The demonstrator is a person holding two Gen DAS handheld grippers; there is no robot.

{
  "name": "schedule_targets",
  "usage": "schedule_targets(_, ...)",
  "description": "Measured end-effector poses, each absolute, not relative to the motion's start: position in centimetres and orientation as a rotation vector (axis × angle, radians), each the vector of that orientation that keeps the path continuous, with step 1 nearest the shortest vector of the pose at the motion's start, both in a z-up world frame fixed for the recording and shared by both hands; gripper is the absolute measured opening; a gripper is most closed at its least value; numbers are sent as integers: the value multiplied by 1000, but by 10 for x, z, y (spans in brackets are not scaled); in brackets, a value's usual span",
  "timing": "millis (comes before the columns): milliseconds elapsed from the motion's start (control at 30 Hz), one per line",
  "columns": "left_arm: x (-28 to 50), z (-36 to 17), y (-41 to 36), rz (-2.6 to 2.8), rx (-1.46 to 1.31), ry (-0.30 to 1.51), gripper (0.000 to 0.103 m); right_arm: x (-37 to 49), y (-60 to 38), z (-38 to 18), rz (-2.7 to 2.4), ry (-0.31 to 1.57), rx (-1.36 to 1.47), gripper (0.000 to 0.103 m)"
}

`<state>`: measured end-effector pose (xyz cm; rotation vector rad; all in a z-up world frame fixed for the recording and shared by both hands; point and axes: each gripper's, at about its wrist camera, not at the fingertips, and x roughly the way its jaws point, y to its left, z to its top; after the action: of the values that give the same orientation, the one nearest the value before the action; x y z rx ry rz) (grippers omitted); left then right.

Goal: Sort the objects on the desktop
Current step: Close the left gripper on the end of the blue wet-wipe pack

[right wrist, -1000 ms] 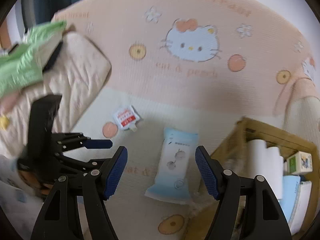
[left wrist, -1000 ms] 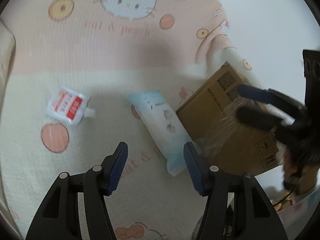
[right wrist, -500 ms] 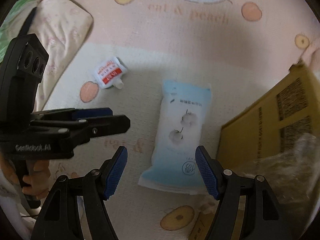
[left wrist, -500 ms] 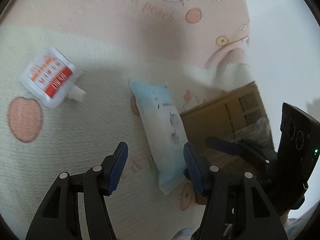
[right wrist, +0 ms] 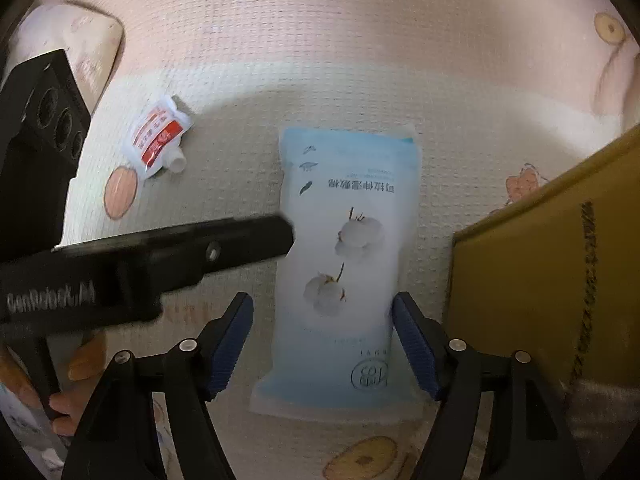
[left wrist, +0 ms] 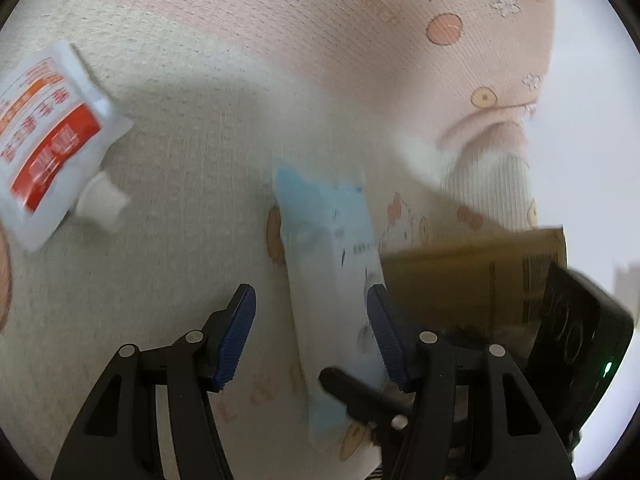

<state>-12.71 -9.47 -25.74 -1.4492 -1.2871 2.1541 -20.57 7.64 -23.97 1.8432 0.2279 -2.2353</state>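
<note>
Item: light-blue cotton-pad pack [right wrist: 346,264], flat on the cartoon-print bed sheet [right wrist: 360,60], just beside the cardboard box [right wrist: 552,264].

Change: both grippers have dropped closer over the last second. The right gripper [right wrist: 322,344] now straddles the pack, jaws opening, pads not pressing. The left gripper [left wrist: 310,340] is spread, empty. A pick-up looks imminent.

Also present: red-and-white spout pouch [right wrist: 158,140], well apart.

Writing: "GenRobot.AI" on a gripper body; pack's print too small to read.

Glossy plastic pack [right wrist: 348,256], woven cloth [right wrist: 320,60]
</note>
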Motion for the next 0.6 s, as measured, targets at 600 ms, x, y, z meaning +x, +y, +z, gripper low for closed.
schedule_targets(600, -140, -264, -103, 2100, -1486, -1338, 36, -225, 72, -260, -2154, 125, 1835, 71)
